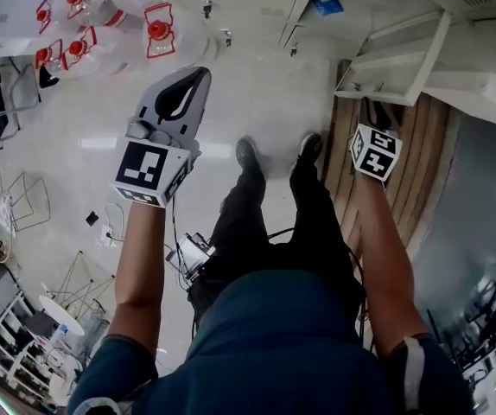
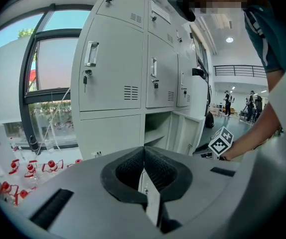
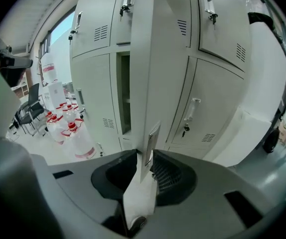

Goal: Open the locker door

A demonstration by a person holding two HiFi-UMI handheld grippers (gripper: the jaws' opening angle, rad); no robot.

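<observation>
The white locker door (image 1: pixel 395 59) stands swung out from the locker bank. My right gripper (image 1: pixel 376 115) reaches its lower edge. In the right gripper view the door (image 3: pixel 150 59) runs edge-on between the jaws, and my right gripper (image 3: pixel 145 156) is shut on it at the metal handle plate (image 3: pixel 153 138). Left of the door gapes the dark open compartment (image 3: pixel 124 93). My left gripper (image 1: pixel 198 76) hangs over the pale floor, well left of the lockers, shut with nothing held. In the left gripper view my left gripper (image 2: pixel 144 151) points at the locker bank, where the open door (image 2: pixel 183 131) shows low down.
Neighbouring locker doors (image 2: pixel 115 68) are closed, with keys in their locks. Several red-capped water bottles (image 1: pixel 157 28) stand on the floor to the left and also show as bottles (image 3: pixel 71 133). My legs (image 1: pixel 274 206) stand before the lockers. Chairs and wire racks (image 1: pixel 23 197) line the left side.
</observation>
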